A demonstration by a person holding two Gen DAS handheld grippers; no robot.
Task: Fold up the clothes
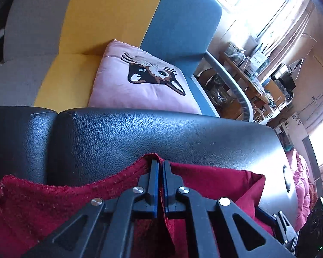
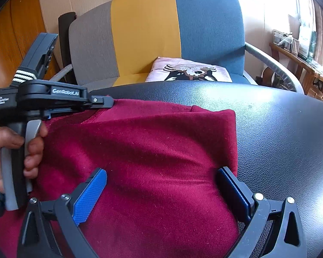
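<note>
Across the black pebbled-leather seat cushion [image 2: 269,129] lies the dark red, fine-ribbed knit garment [image 2: 150,150], folded into a thick pad whose right edge runs straight down the cushion and whose far right corner shows a small turned-up flap. To the right of that edge the leather is bare out to the cushion's rim; beyond the garment's far edge only a narrow strip of leather is left before the cushion ends. Behind the cushion stands an armchair with grey, yellow and blue upholstery panels [image 2: 144,32], and a pink pillow with an embroidered animal face [image 1: 144,81] rests on its seat.

At the garment's far left corner the left gripper [image 1: 159,167] has its blue-padded jaws pressed together on a raised ridge of the red cloth, right at the hem. A person's hand [image 2: 17,148] squeezes its grey handle. White lettering on its black body reads "GenRobot.AI", and a smaller side label reads "Data Acquisition System".

Nearer the camera than that corner, the right gripper [image 2: 161,193] is spread wide, one blue pad on the cloth's left half and the other just at its right edge, straddling the garment without pinching it. The fabric looks plush and lightly linted, with soft creases across its near half.
</note>
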